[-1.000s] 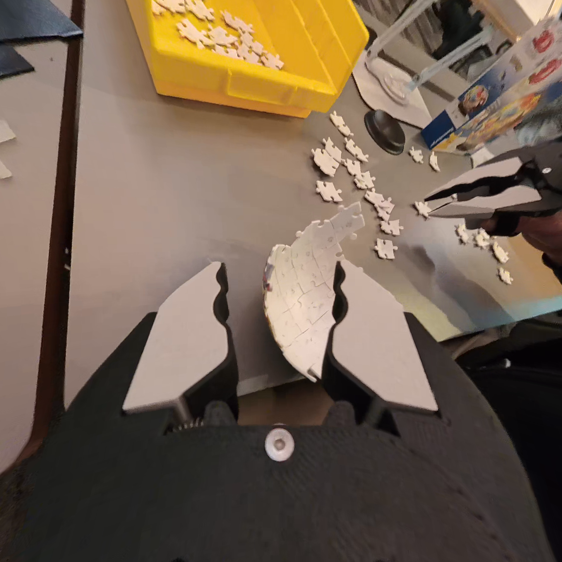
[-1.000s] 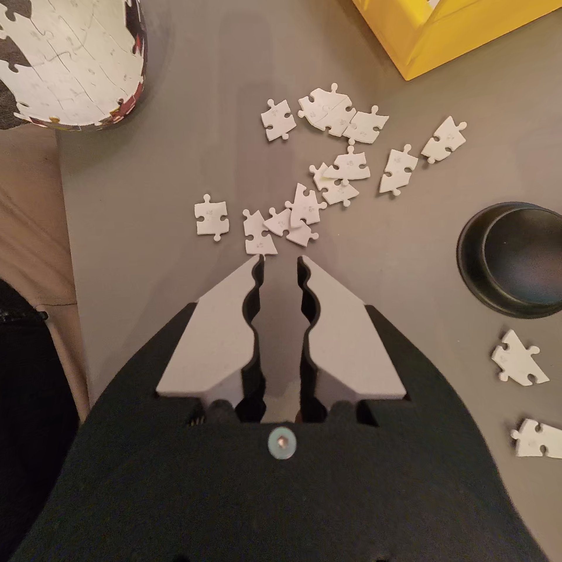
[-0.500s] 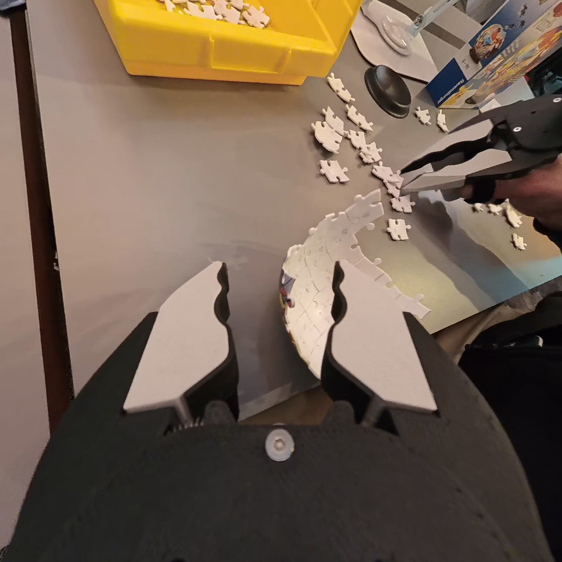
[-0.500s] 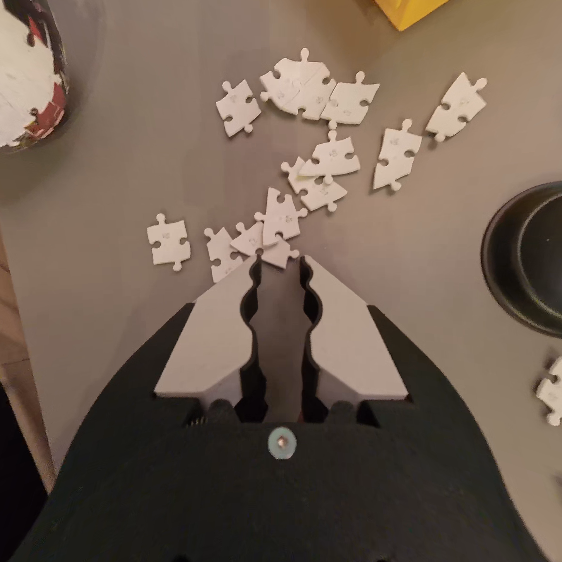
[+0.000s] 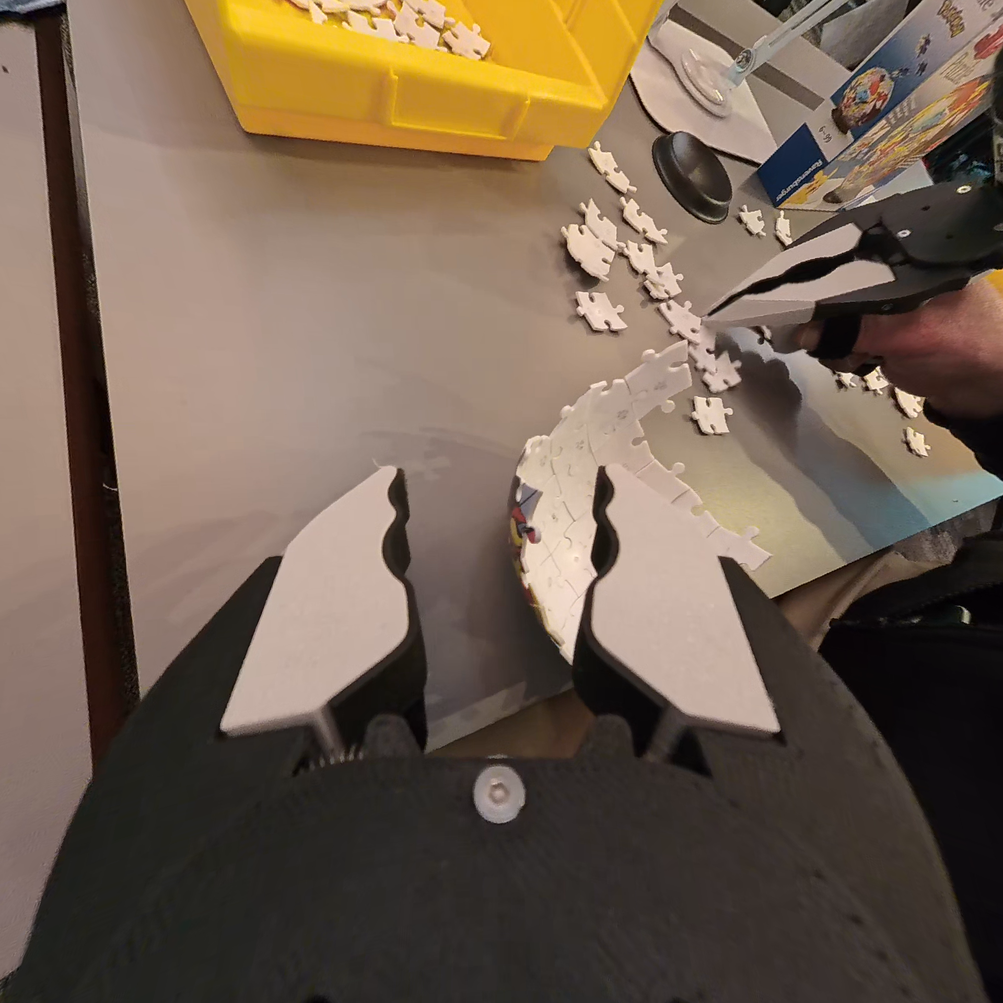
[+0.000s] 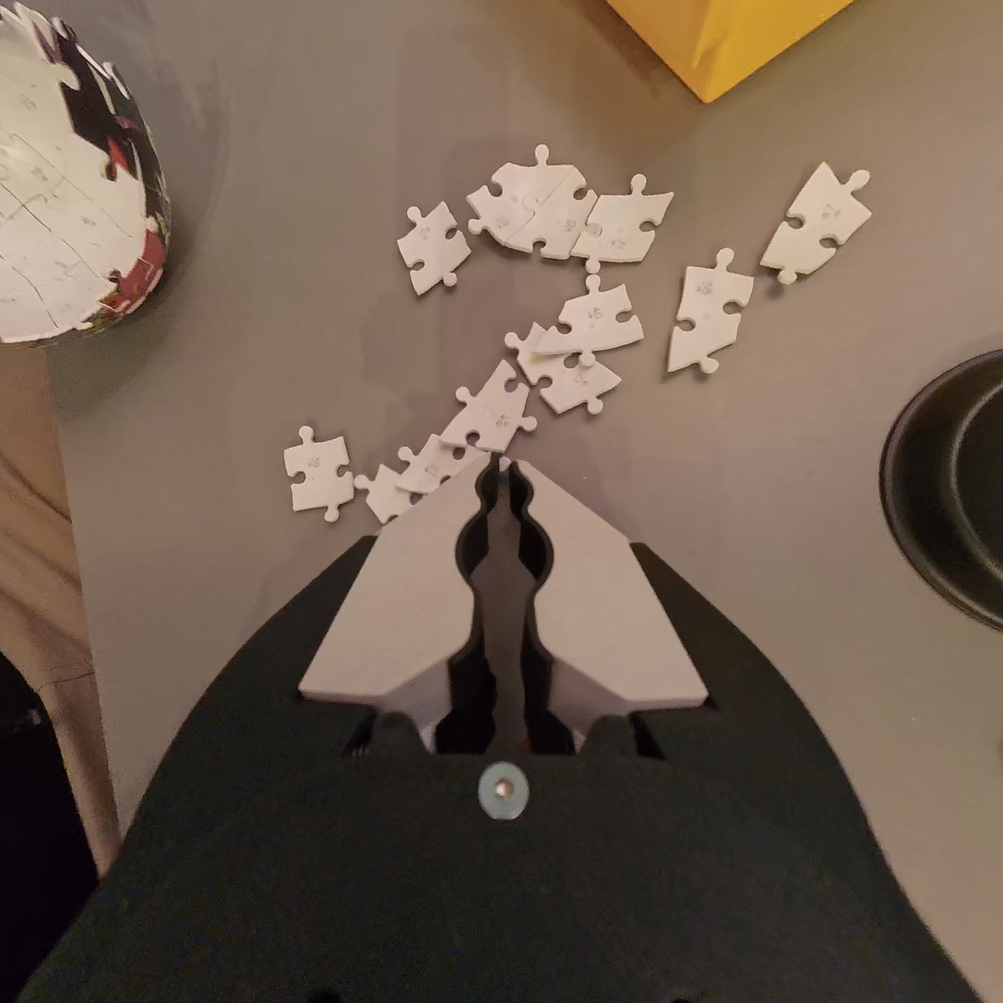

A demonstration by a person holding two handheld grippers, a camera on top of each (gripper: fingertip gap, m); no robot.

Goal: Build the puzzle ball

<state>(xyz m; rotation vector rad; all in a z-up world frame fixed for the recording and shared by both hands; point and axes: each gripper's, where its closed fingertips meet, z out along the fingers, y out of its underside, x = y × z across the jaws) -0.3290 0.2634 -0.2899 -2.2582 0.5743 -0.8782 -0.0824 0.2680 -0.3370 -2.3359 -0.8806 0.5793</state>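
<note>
The partly built puzzle ball (image 5: pixel 564 515), a curved white shell with coloured print outside, is near the table's front edge. It also shows at the top left of the right wrist view (image 6: pixel 65 233). My left gripper (image 5: pixel 499 477) is open; its right finger lies against the shell's inner face, and I cannot tell whether it bears the shell. Loose white puzzle pieces (image 6: pixel 597 320) lie scattered on the grey table (image 5: pixel 271 325). My right gripper (image 6: pixel 503 464) is down among them, jaws closed on a piece; only a small white tab shows between the tips. It also shows in the left wrist view (image 5: pixel 711 320).
A yellow bin (image 5: pixel 434 103) holding several more pieces stands at the back. A black round base (image 5: pixel 692 176), a clear stand (image 5: pixel 705 70) on a white sheet and the puzzle box (image 5: pixel 868 119) are at the back right. A hand (image 5: pixel 895 353) holds the right gripper. The tips of one gripper are about 25 cm away from the tips of the other.
My right gripper moved forward into the loose pieces and closed from a narrow gap onto one. My left gripper stayed open beside the shell while its view shifted.
</note>
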